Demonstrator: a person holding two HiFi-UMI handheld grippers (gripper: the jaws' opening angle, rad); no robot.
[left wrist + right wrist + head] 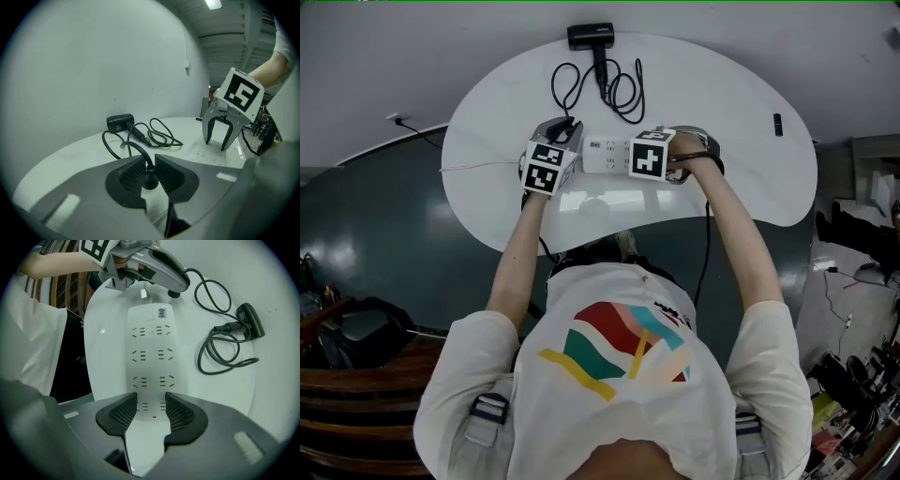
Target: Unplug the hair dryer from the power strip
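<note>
The left tool [149, 167] is clamping narrowly parted jaws on the plug [150, 182], apparently already clear of the power strip [151, 348] that the right tool [151, 411], jaws apart and empty, is pinning, the hair dryer [591, 36] lying by the table's [741, 131] far edge, leaving only the release.
</note>
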